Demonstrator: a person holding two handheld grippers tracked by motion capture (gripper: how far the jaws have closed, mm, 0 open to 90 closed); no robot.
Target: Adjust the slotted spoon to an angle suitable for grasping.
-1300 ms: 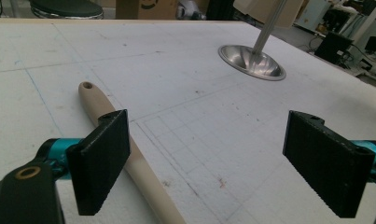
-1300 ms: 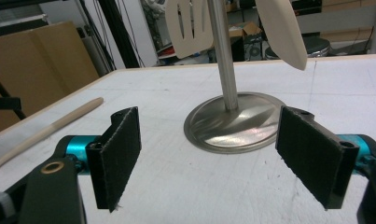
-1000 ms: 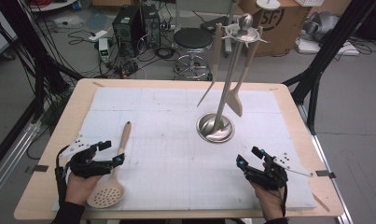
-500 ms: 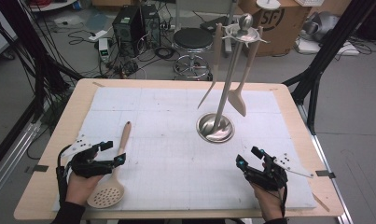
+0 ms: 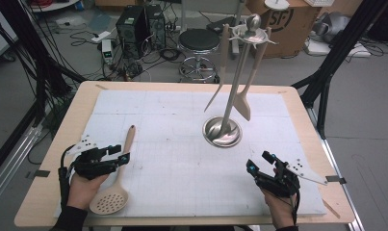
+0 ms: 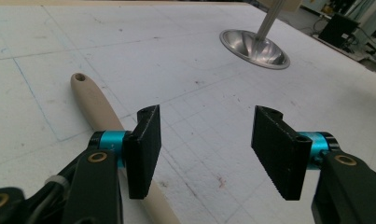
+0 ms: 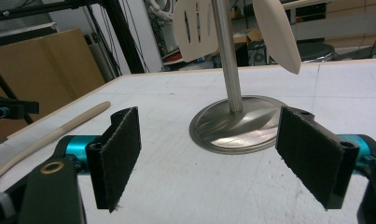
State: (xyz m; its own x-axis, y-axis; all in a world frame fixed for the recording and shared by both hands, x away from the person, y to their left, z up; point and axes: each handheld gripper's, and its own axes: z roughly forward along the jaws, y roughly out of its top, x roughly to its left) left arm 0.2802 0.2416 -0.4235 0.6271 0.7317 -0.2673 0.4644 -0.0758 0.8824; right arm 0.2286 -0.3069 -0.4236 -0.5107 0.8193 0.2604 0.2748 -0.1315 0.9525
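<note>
Left gripper sits at the handle of the slotted spoon lying on the worktop, jaws just been closing, handle beside them (can't tell if touching). Right gripper rests near the front right, jaws apart, nothing between. Steel utensil stand mid-worktop, two utensils hanging.

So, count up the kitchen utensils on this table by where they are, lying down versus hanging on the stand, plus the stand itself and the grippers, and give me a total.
Utensils lying on the table: 1, the slotted spoon
Utensils hanging on the stand: 2, the slotted turner and the pointed utensil
Metal stand: 1
Grippers: 2, the left gripper and the right gripper
Total: 6
</note>
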